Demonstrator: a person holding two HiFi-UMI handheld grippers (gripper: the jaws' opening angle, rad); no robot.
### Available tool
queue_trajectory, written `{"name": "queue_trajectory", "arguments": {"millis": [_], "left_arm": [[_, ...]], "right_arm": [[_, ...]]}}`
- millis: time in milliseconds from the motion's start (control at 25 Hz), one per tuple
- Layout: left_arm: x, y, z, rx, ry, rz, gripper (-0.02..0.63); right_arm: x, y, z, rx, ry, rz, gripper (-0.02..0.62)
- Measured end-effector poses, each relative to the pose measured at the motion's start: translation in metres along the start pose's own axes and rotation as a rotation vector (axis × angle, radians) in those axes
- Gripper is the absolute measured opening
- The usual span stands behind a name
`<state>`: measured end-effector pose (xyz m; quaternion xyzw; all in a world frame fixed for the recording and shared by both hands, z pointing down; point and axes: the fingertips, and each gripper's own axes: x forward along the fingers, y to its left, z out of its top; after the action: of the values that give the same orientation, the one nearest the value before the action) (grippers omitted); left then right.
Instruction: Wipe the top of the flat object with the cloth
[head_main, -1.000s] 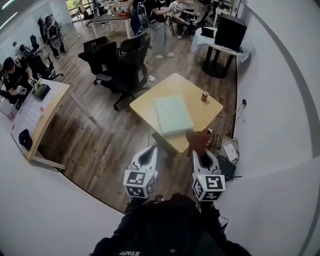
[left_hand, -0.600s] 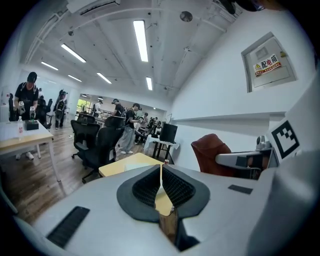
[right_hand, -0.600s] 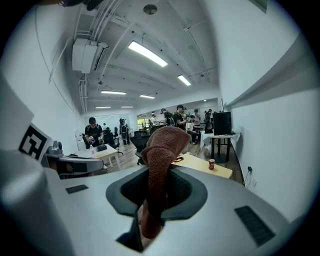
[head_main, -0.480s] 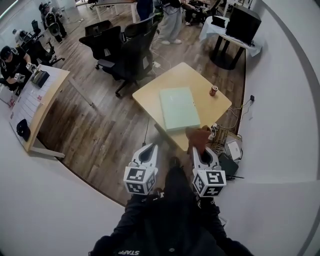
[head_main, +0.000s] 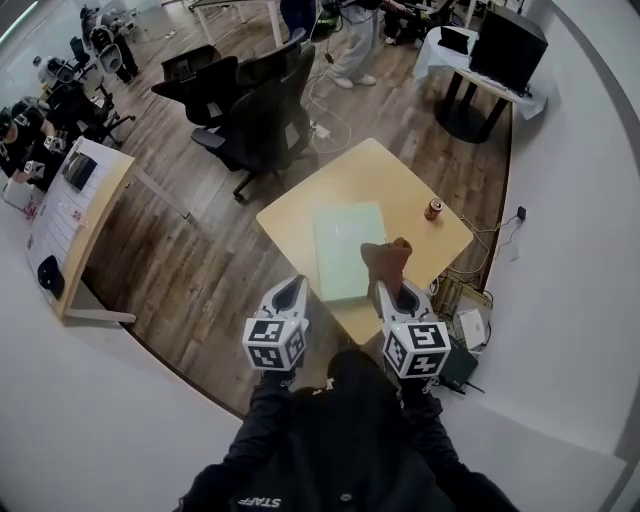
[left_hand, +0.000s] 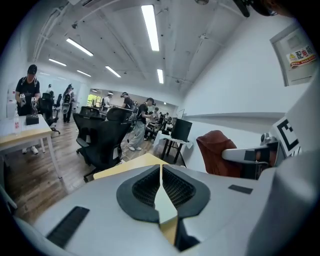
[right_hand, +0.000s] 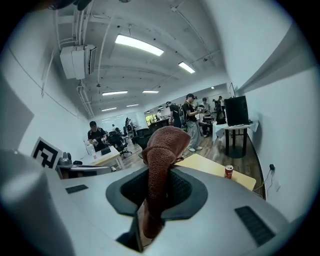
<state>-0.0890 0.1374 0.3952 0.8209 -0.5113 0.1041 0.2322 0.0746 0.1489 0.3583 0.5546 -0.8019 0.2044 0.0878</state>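
A flat pale green object (head_main: 345, 250) lies on the light wooden table (head_main: 400, 195) in the head view. My right gripper (head_main: 397, 290) is shut on a brown cloth (head_main: 385, 262) that sticks up from its jaws over the object's near right corner; the same cloth (right_hand: 161, 165) fills the middle of the right gripper view. My left gripper (head_main: 289, 296) hangs left of the table's near edge, jaws shut with nothing between them (left_hand: 161, 187). In the left gripper view the cloth (left_hand: 215, 152) shows to the right.
A small red can (head_main: 433, 209) stands on the table's right side, also the can (right_hand: 229, 171) in the right gripper view. Black office chairs (head_main: 255, 110) stand beyond the table. A long desk (head_main: 75, 215) is at left, a dark box (head_main: 508, 45) on a round table at far right. People stand behind.
The view has drawn closer to the table. Both grippers have advanced; the right one with the cloth now reaches over the green object's near edge instead of short of the table.
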Motion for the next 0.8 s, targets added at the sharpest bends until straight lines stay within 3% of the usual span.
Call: {"name": "queue_trajectory", "arguments": {"millis": [200,480,800], "left_arm": [[0.061,0.013,0.003,-0.016,0.047,0.037,0.04],[0.122,0.041,-0.021,-0.064,0.147,0.064,0.04],[0.189,0.092,-0.082,-0.143,0.318,0.057,0.043]], "right_arm": [[0.051,-0.039,0.0,0.016,0.059,0.038,0.086],[0.12,-0.053,-0.02,0.019,0.152,0.11,0.086],[0.214,-0.053,-0.054,0.004,0.26,0.153,0.086]]}}
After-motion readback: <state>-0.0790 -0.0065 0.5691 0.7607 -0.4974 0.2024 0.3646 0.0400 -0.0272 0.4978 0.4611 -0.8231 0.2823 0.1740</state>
